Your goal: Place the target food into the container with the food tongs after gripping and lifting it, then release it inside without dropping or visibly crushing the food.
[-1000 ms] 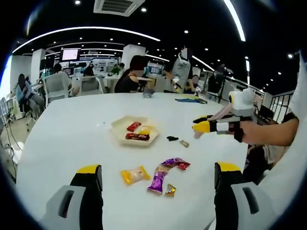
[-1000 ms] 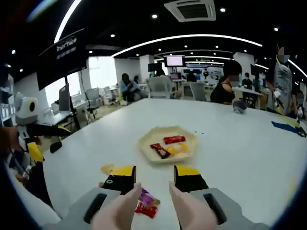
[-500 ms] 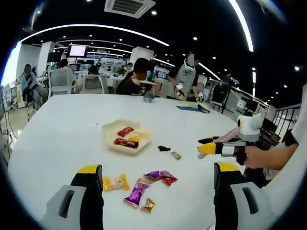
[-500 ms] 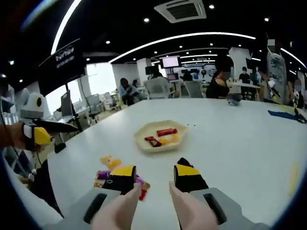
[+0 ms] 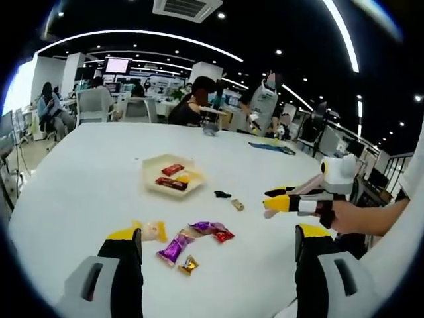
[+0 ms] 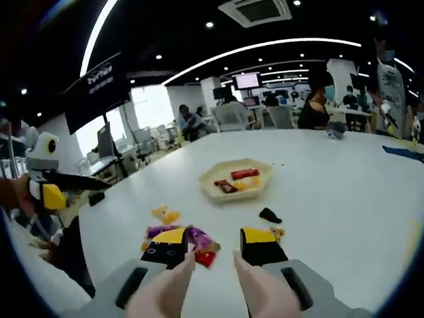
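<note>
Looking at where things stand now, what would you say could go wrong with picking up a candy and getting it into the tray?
1. The wrapped candies lie bunched together near the table edge, so the right hand-held gripper might catch two or nudge one off.
2. The tray sits farther in and already holds several pieces, so a released candy could slide over its low rim.
3. Both hand-held grippers work close together; the left hand-held gripper may get in the way.

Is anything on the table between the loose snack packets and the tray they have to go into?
Nothing visible blocks it. The snack packets lie on bare white table, with open tabletop up to the tray. A small black piece sits off to the side, out of that line.
</note>
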